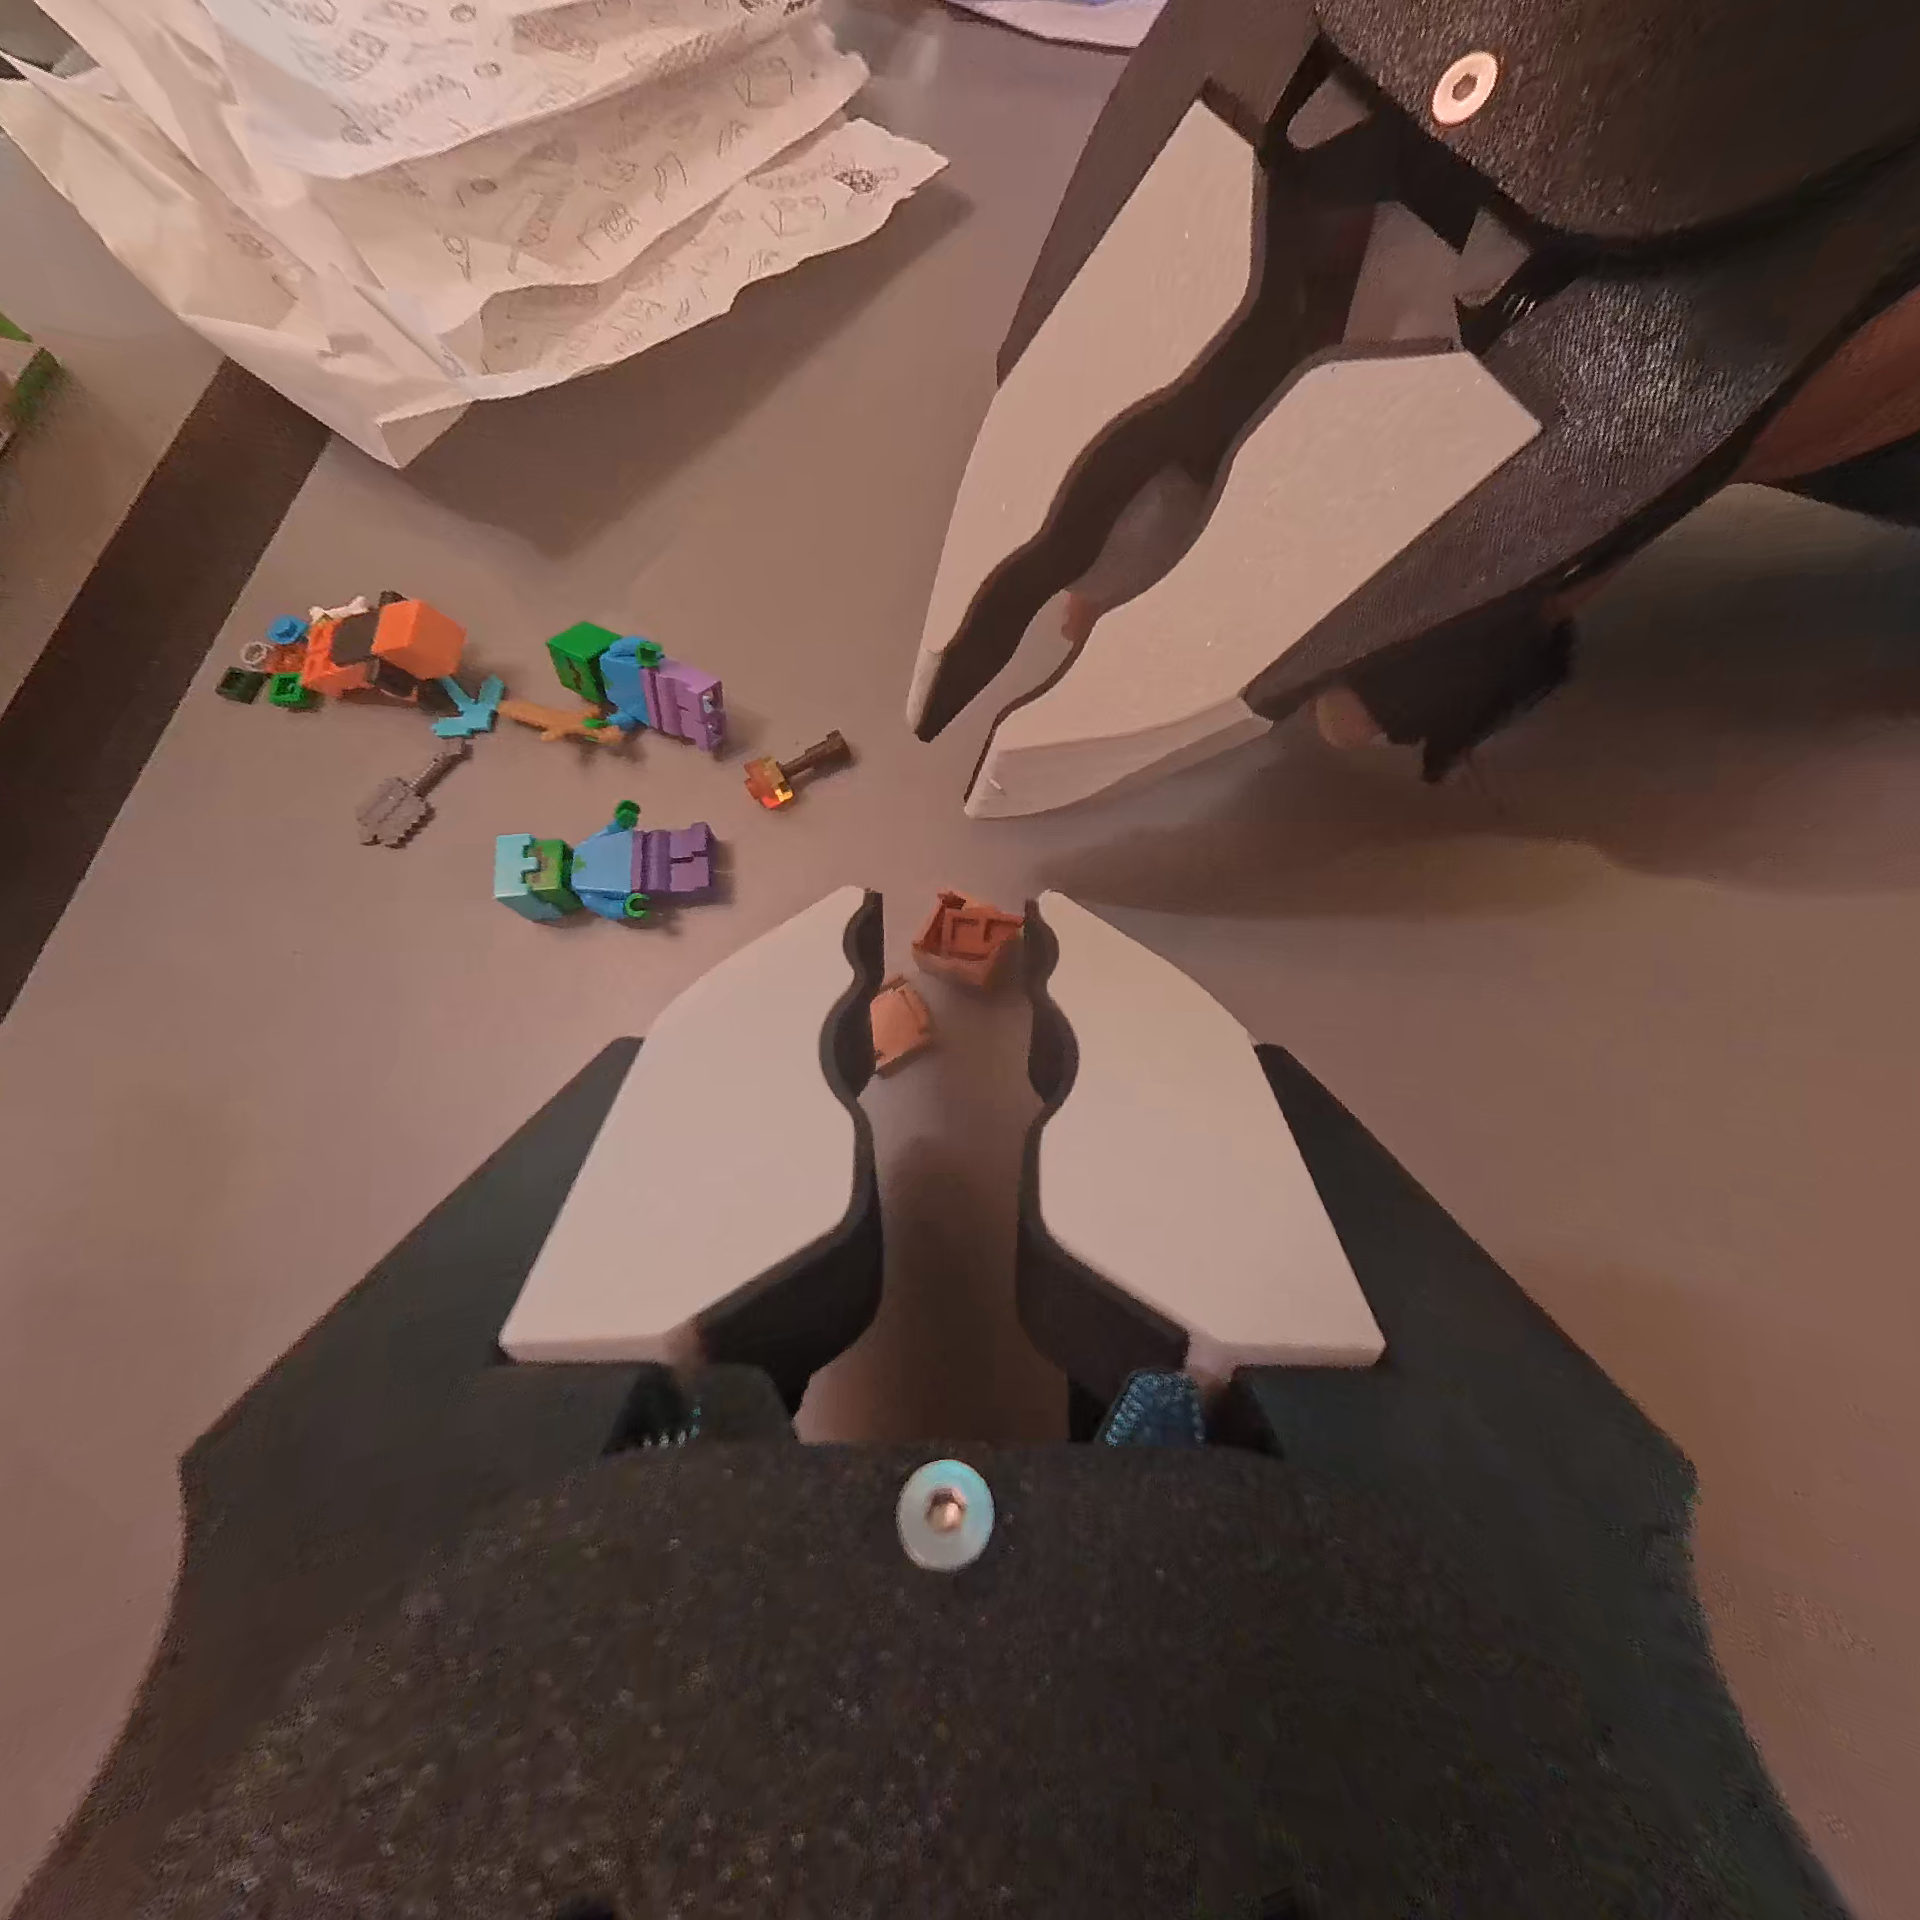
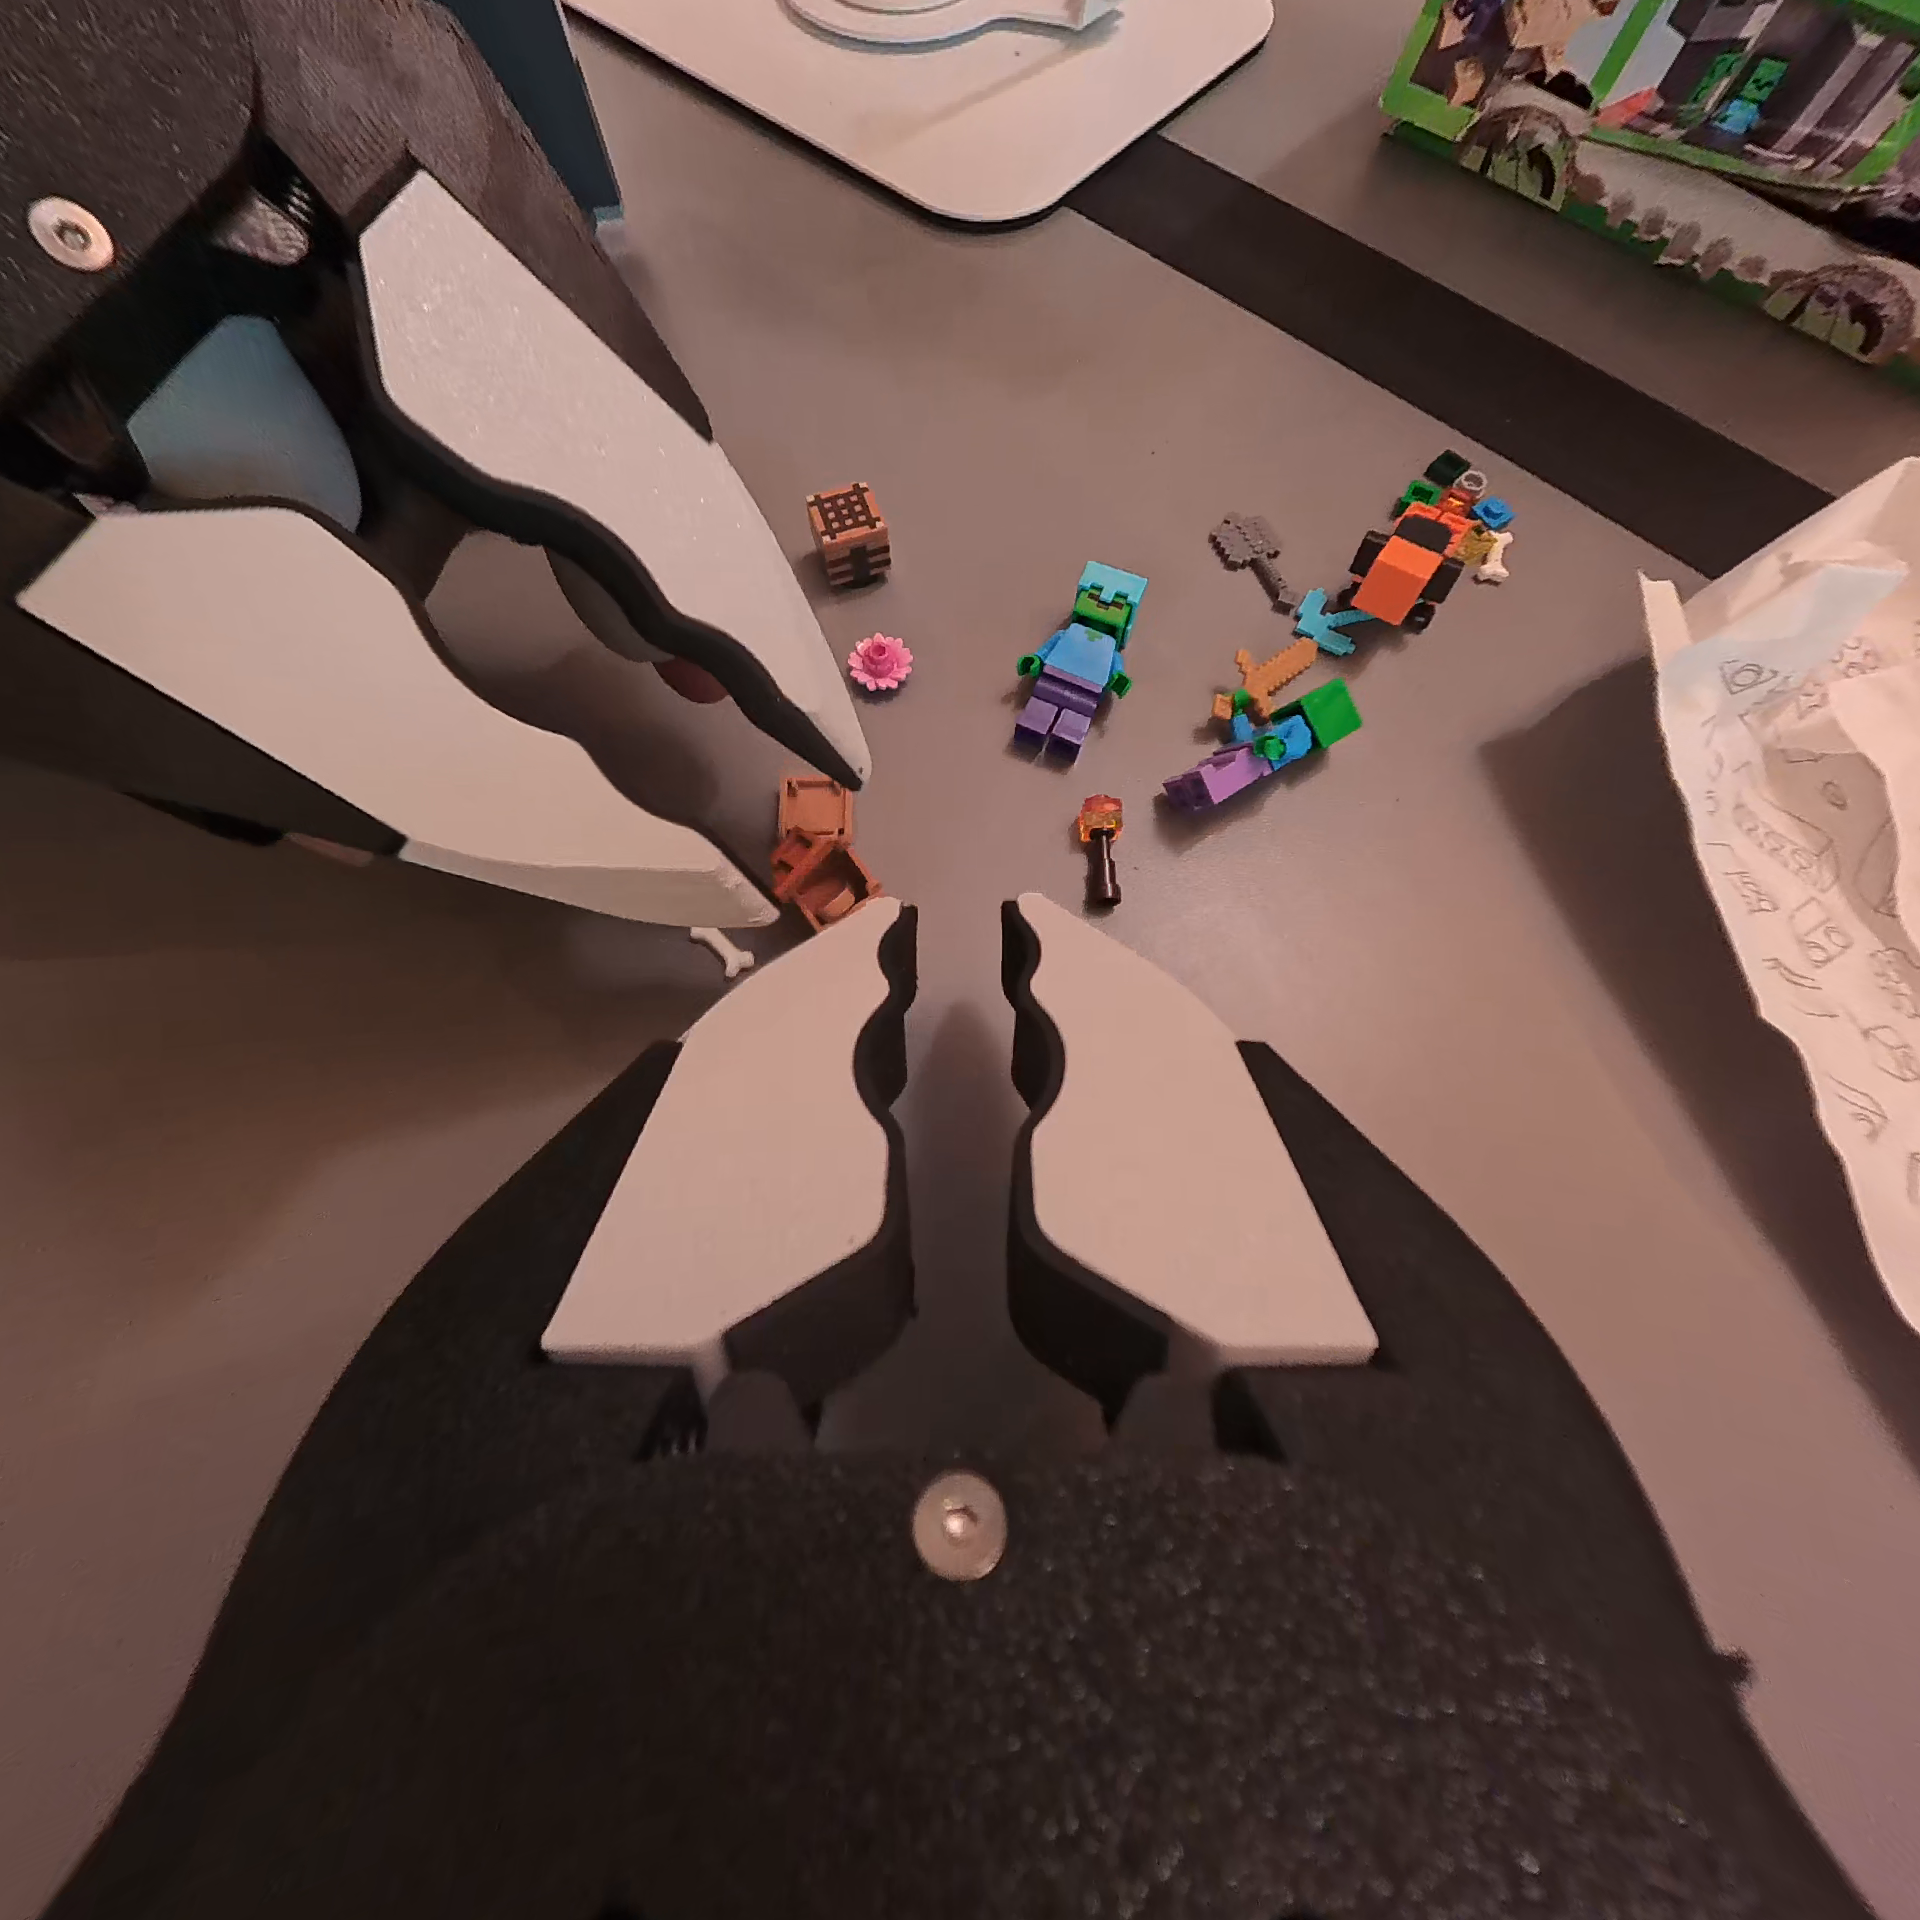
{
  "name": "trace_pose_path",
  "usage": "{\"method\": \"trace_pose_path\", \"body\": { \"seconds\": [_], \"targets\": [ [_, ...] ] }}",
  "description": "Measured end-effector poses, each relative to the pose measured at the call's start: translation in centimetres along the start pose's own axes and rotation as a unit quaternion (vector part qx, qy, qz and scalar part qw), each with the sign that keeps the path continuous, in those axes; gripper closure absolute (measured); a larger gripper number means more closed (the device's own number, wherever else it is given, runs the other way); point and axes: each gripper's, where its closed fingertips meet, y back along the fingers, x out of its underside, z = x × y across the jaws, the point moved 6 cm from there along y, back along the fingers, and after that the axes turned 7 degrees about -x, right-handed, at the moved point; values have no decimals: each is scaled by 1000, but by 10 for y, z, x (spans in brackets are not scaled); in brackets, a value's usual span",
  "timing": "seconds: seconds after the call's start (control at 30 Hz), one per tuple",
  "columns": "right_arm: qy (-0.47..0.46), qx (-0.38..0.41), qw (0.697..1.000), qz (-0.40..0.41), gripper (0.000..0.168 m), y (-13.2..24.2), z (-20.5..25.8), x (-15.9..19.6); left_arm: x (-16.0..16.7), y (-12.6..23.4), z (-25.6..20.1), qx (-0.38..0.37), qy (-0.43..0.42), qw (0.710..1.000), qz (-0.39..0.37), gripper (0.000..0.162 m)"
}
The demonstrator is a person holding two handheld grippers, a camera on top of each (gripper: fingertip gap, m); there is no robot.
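- Left gripper [image 1: 954, 902] low over the grey table [image 1: 312, 1143], jaws parted, grasping nothing; 2 small brown brick pieces on the table between its fingers.
- Larger brown piece [image 1: 966, 937] near the tips, against the inner edge of one finger [image 1: 1164, 1143]; smaller flat brown piece [image 1: 899, 1023] just behind it, near the other finger.
- Right gripper [image 2: 958, 909] also released, narrow gap between the tips, bare table beneath; tips just beside the same brown pieces.
- Ahead on the table: torch piece [image 2: 1101, 847], 2 blocky figures in blue and purple, 1 lying flat [image 2: 1075, 665], 1 tipped over [image 2: 1262, 748] beside a tan sword [image 2: 1273, 670].
- Farther off: grey shovel [image 2: 1252, 551], orange block cluster [image 2: 1408, 571], pink flower [image 2: 880, 662], brown grid-topped cube [image 2: 850, 532], white bone [image 2: 724, 948].
- Crumpled printed paper [image 1: 468, 208] at the edge; green toy box [image 2: 1683, 135] well apart.
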Motion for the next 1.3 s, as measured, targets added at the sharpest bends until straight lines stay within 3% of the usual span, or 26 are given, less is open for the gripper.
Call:
{"method": "trace_pose_path", "body": {
  "seconds": [0.4, 0.6, 0.77, 0.97, 1.13, 1.3],
  "targets": [
    [19, -18, 1000, -1, 154, 0, 6, 1, -6, 15, 9, -3, 46, 998, -40, 138],
    [108, -69, 991, 43, 155, -10, 34, 4, -19, 57, 11, -34, 24, 997, -62, 139],
    [99, -67, 990, 68, 154, -19, 36, 8, -21, 98, 2, -47, -3, 996, -75, 141],
    [129, -64, 984, 100, 155, -24, 39, 6, 17, 137, -11, -66, -44, 996, -46, 142],
    [146, -73, 977, 140, 167, -28, 45, 1, 63, 162, -17, -72, -15, 997, -25, 142],
    [119, -52, 988, 80, 168, -20, 37, -11, 97, 183, -13, -99, 35, 993, -47, 145]
  ]
}}
